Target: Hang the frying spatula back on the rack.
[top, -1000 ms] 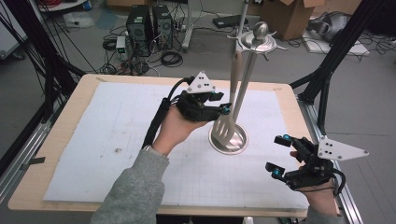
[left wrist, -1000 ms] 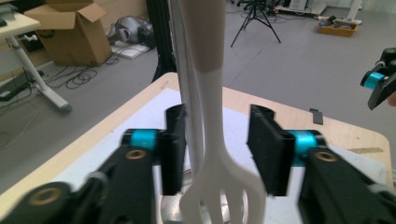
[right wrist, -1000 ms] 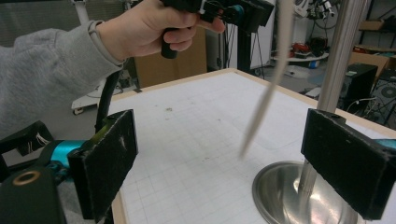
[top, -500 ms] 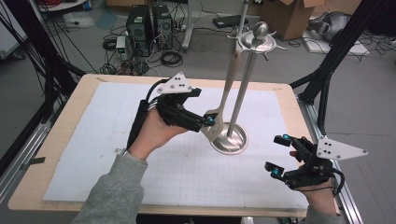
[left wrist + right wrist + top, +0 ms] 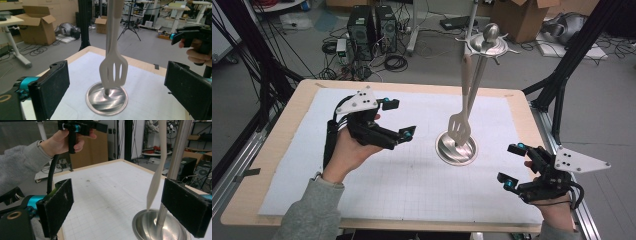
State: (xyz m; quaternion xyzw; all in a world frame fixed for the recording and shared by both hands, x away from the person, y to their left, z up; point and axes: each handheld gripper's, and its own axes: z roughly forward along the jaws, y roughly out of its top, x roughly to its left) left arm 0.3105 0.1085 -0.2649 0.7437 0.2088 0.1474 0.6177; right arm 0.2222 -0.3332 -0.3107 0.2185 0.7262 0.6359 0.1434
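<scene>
A metal stand [image 5: 477, 75] with a round dish base [image 5: 447, 152] rises at the mat's centre right. A pale slotted spatula [image 5: 459, 127] hangs from its top, the blade just above the dish. My left gripper [image 5: 399, 118] is left of the stand and apart from it. Its jaws have just been opening, stand wide, and hold nothing. In the left gripper view the spatula [image 5: 113, 72] hangs free ahead over the dish [image 5: 106, 100]. My right gripper [image 5: 511, 165] rests open and empty near the front right corner. From there the spatula [image 5: 156, 182] shows edge-on beside the pole [image 5: 178, 150].
A white gridded mat [image 5: 362, 190] covers the wooden table [image 5: 277, 145]. Black frame struts [image 5: 562, 75] stand at the right and left edges. Computer towers [image 5: 372, 22], cables and cardboard boxes [image 5: 524, 17] lie on the floor beyond the far edge.
My left gripper has let go of the spatula, opened, and drawn back leftward from the stand. The spatula now hangs on its own. The right gripper has stayed put.
</scene>
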